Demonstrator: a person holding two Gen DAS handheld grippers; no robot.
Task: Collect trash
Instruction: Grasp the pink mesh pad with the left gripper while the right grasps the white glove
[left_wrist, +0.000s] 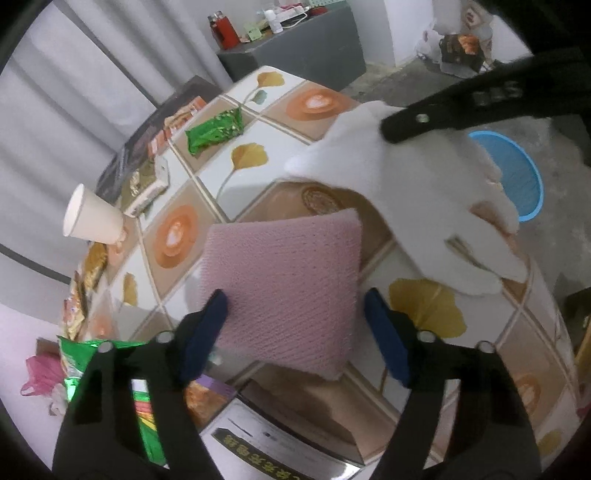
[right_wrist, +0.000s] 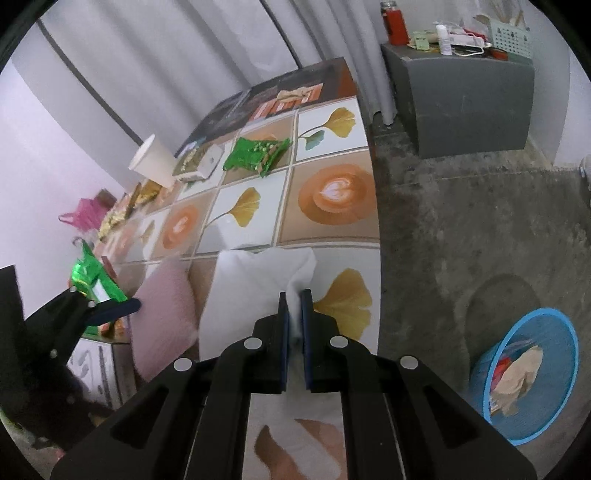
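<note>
My right gripper (right_wrist: 294, 295) is shut on a white tissue (right_wrist: 255, 295) and holds it above the patterned table (right_wrist: 332, 199); the tissue also shows in the left wrist view (left_wrist: 413, 199) under the right gripper's black finger (left_wrist: 424, 122). My left gripper (left_wrist: 295, 306) is open, its blue pads either side of a pink cloth (left_wrist: 284, 291) that lies on the table. The pink cloth also shows in the right wrist view (right_wrist: 162, 314). A blue mesh trash basket (right_wrist: 528, 373) with crumpled paper stands on the floor to the right of the table.
A green snack wrapper (right_wrist: 255, 155), a tipped paper cup (right_wrist: 153, 160), a small white box (right_wrist: 207, 162) and more wrappers (left_wrist: 79, 295) lie on the table. A grey cabinet (right_wrist: 461, 96) stands behind. A green packet (left_wrist: 110, 365) lies near my left gripper.
</note>
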